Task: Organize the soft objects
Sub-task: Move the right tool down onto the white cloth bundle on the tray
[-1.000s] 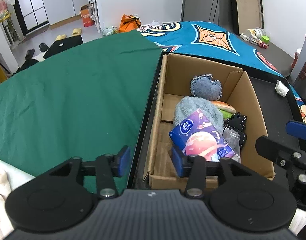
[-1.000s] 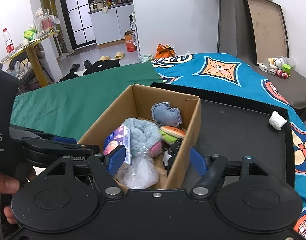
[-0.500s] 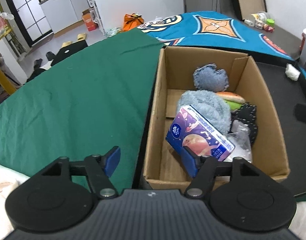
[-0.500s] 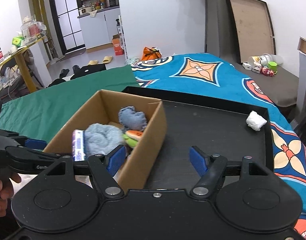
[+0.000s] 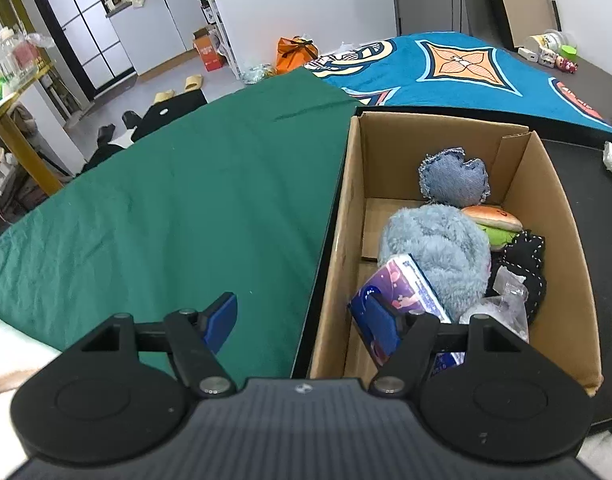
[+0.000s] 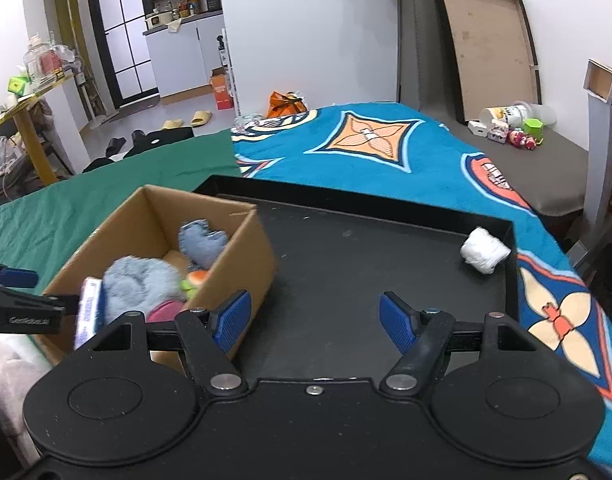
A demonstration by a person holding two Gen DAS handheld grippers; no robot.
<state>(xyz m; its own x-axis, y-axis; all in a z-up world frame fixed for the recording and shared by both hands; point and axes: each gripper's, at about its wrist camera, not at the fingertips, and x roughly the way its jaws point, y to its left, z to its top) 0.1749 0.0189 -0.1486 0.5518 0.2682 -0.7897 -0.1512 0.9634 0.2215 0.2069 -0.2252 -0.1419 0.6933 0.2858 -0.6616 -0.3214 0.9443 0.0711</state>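
A cardboard box [image 5: 562,216] stands on a black tray [image 6: 346,264] and holds a denim heart cushion [image 5: 454,176], a grey-blue fluffy toy [image 5: 438,252], a plush burger [image 5: 494,220], a black stitched item [image 5: 526,256], a clear plastic bag [image 5: 502,304] and a purple tissue pack [image 5: 402,288]. My left gripper [image 5: 302,324] is open at the box's near left corner, its right finger inside beside the tissue pack. My right gripper [image 6: 314,320] is open and empty above the tray, right of the box [image 6: 242,256]. A white soft wad [image 6: 484,250] lies at the tray's far right corner.
A green cloth [image 5: 166,200] covers the surface left of the box. A blue patterned blanket [image 6: 386,152] lies behind the tray. Small toys and cups [image 6: 510,124] sit on a grey surface at the far right. A board [image 6: 486,40] leans on the wall.
My left gripper opened wider and let go of the tissue pack, which now rests in the box against the fluffy toy. My right gripper swung right, away from the box, over the tray.
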